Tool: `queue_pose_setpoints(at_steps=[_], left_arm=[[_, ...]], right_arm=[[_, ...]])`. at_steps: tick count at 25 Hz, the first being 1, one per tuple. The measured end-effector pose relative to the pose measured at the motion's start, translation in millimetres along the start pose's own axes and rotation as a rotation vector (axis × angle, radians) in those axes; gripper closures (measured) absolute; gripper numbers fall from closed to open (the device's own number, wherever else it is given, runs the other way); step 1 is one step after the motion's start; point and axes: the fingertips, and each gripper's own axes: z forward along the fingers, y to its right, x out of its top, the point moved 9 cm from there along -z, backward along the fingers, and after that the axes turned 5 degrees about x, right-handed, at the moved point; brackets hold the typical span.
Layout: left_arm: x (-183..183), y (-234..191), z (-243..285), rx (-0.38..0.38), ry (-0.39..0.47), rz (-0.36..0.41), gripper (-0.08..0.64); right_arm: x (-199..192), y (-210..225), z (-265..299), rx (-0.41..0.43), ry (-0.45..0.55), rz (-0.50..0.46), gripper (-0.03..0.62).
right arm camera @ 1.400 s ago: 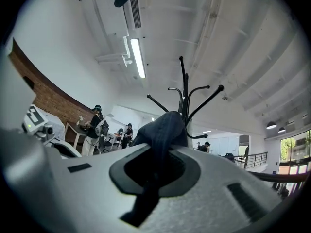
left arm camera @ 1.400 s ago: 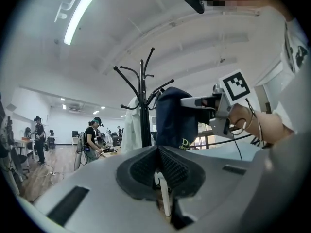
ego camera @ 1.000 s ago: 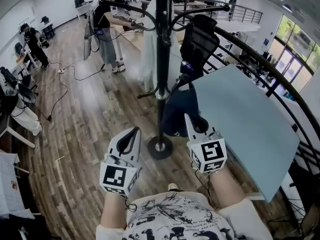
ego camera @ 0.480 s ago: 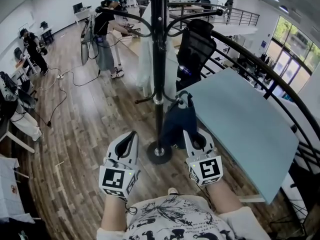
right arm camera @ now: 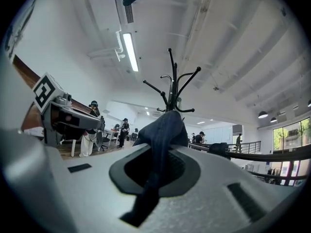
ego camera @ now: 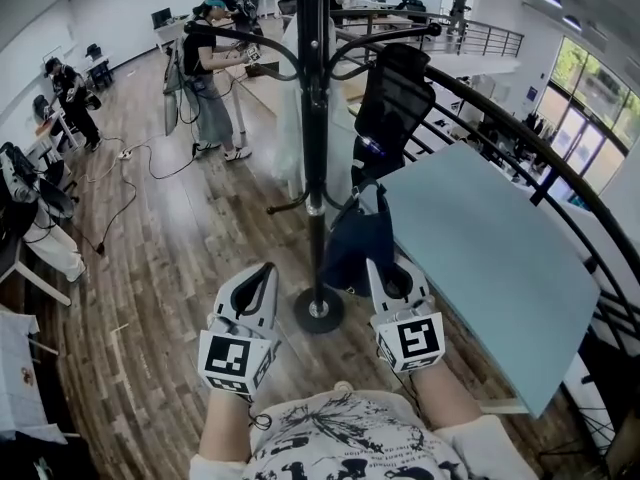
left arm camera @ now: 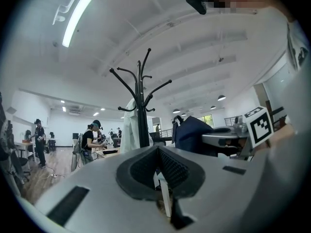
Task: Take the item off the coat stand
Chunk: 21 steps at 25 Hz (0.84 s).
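While the right claw [ego camera: 377,265] pinches a soft navy cloth bag [ego camera: 356,244] beside the black metal coat stand [ego camera: 317,118], the left claw [ego camera: 266,270] is closed and empty.

No words, brands or numbers could be read, black-and-white square code markers sat on the left gripper [ego camera: 265,271] and right gripper [ego camera: 378,265] either side of the black metal coat stand [ego camera: 316,118], black print on the person's white T-shirt [ego camera: 340,430] was cropped, illegible.
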Motion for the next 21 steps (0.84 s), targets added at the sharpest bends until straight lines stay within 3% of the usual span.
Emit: queue_pose_setpoints(at_steps=[21], left_arm=[[0,-5,27,0.037,-0.011,-0.011,0.555]], right_arm=[[-7,24,22,0.019,0.005,-0.002,0.586]])
